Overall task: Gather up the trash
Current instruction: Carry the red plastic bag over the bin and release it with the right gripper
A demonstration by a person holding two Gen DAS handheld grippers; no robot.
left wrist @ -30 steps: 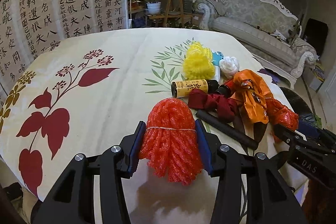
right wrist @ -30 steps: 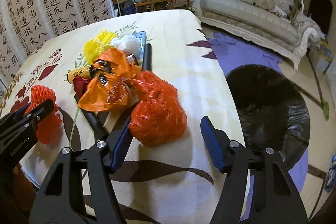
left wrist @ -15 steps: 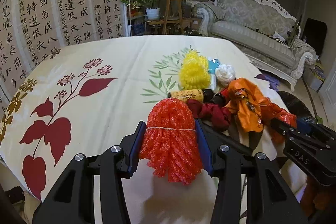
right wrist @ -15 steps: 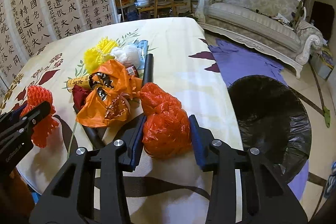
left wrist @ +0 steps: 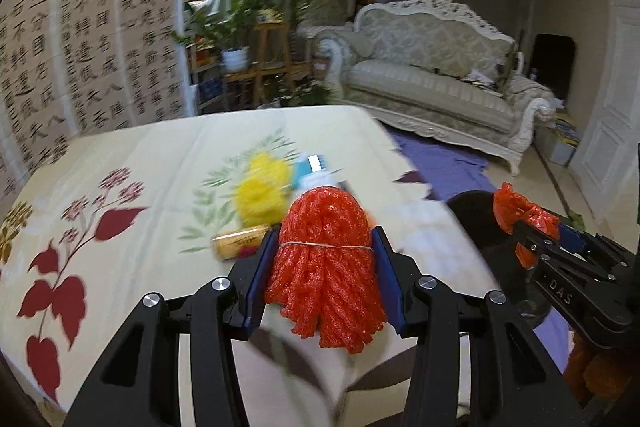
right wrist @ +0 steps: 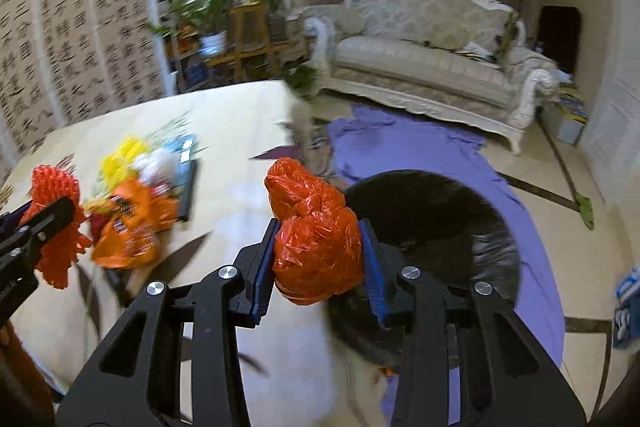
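My left gripper (left wrist: 324,251) is shut on a red foam-net bundle (left wrist: 324,223) tied with string, held just above the floral tablecloth (left wrist: 120,163). My right gripper (right wrist: 318,239) is shut on a knotted red plastic bag (right wrist: 308,219), lifted off the table near its right edge. Behind that bag, on the floor, gapes an open black trash bag (right wrist: 440,223). In the left wrist view the right gripper (left wrist: 532,227) shows at the right with its red bag (left wrist: 516,207). The left gripper (right wrist: 48,223) and red net (right wrist: 52,183) appear at the left of the right wrist view.
More trash lies on the table: a yellow foam net (left wrist: 262,193), a yellow bottle (left wrist: 240,245), an orange bag (right wrist: 128,231), a white net (right wrist: 158,163), a black bar (right wrist: 189,191). A purple rug (right wrist: 420,147), a sofa (right wrist: 420,63) and plants stand beyond.
The right gripper closed on the red plastic bag and lifted it toward the black trash bag. The left gripper rose and swung right with the red net still in it.
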